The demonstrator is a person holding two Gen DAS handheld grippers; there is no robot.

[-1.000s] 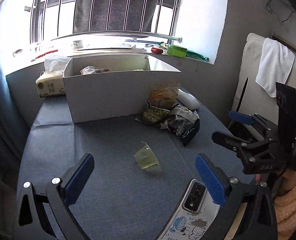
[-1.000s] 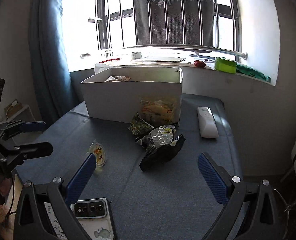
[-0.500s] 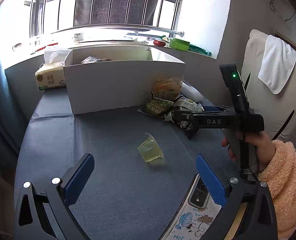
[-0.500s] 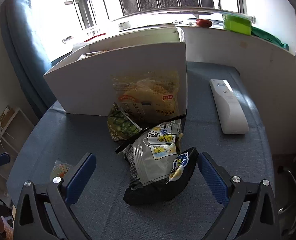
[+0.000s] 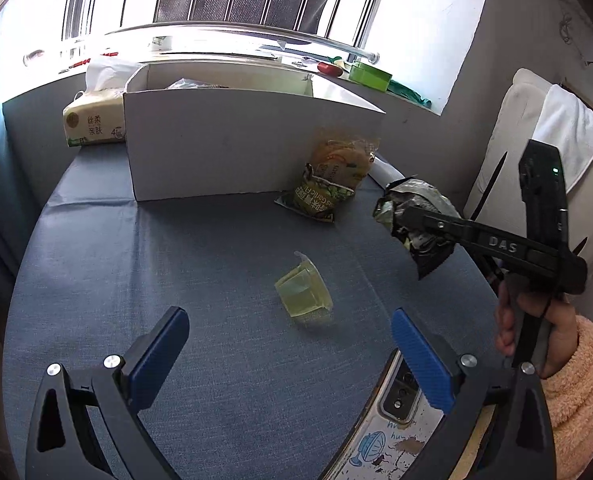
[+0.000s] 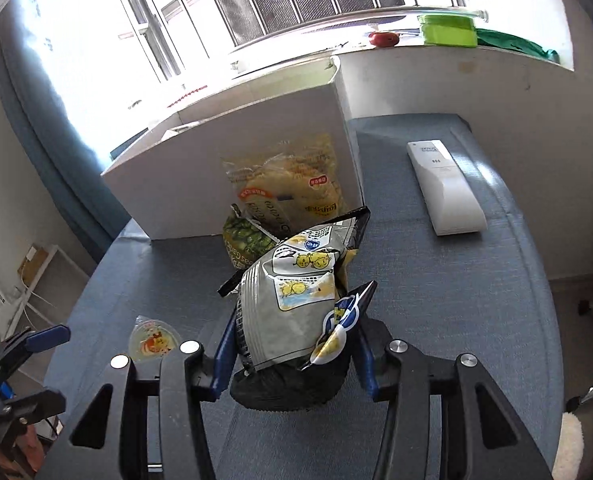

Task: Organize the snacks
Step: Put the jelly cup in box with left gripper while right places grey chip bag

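Since half a second ago your right gripper (image 6: 292, 354) has closed its 2 blue pads on the grey-and-black snack bag (image 6: 292, 308), which earlier lay loose ahead of wide jaws; the left-wrist view shows the bag (image 5: 414, 220) now clear of the blue tablecloth (image 5: 176, 264). Printed chicks and a blue-and-white logo show on the bag's front; its text is too small to read. Your gripper's side bar reads "DAS".

Just beyond the held bag, a green packet (image 6: 246, 246) reads "Garlic" in part, and behind it a yellow bag (image 6: 284, 184) leans against the white cardboard box (image 6: 216, 172). Ahead and to the right of that gripper lies a white remote (image 6: 444, 188). To its left sits a jelly cup (image 6: 153, 339) with a cartoon lid.

Your left gripper (image 5: 288, 356) stands wide, holding nothing, with the jelly cup (image 5: 303, 295) tipped on its side just ahead, between the pads. Under its right finger lies a phone (image 5: 392, 420) in a cartoon case. Far ahead on the left, beside the box (image 5: 252, 144), a tissue pack (image 5: 92, 122) carries Chinese characters.
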